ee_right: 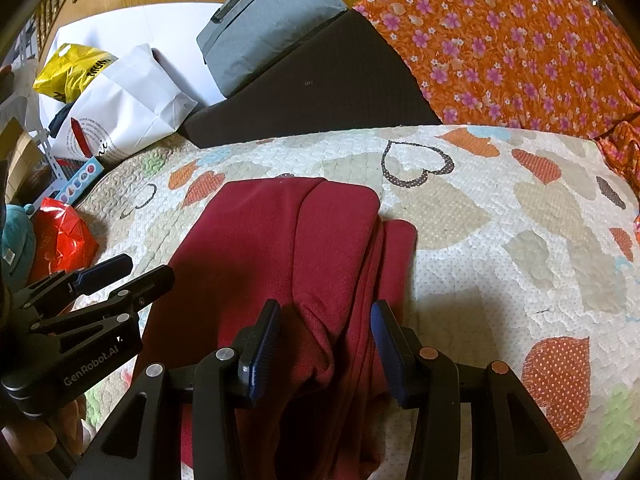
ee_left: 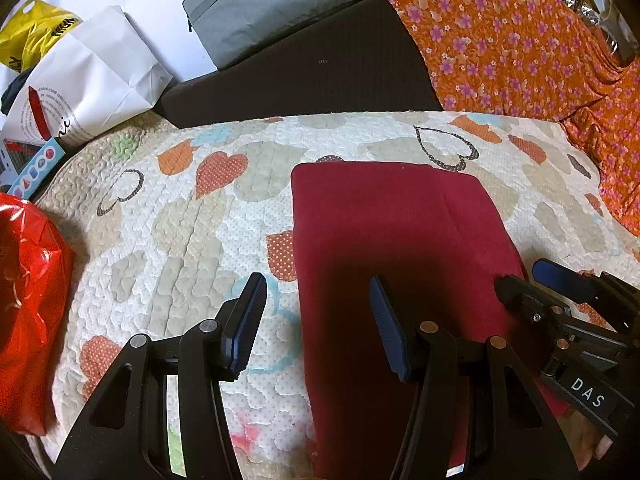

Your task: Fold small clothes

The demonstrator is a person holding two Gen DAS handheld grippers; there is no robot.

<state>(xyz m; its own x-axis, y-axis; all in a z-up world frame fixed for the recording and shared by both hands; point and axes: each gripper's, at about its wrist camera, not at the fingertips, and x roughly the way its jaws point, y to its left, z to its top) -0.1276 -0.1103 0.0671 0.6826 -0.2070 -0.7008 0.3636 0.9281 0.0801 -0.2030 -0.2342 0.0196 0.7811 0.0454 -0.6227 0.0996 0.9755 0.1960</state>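
Left wrist view is showing, at its left edge, a shiny red bag lying beside the quilt, with a white paper bag and a yellow plastic bag sitting behind it. Moving right, a heart-patterned quilt is spreading across the middle, with a grey case and a dark mat lying beyond its far edge. The left gripper is hovering with its jaws standing about half open and nothing between them; its left finger is hanging over bare quilt and its right finger over the dark red garment, which is lying folded into a long rectangle on the quilt. Further right, an orange floral cloth is draping over the back, and the other tool is showing at the right edge. Right wrist view is showing the left tool at its left edge, then the same garment lying centre-left on the quilt, its right side bunching into raised folds. The right gripper is poised about half open, its fingers straddling those folds; whether the pads are touching the fabric I cannot tell.
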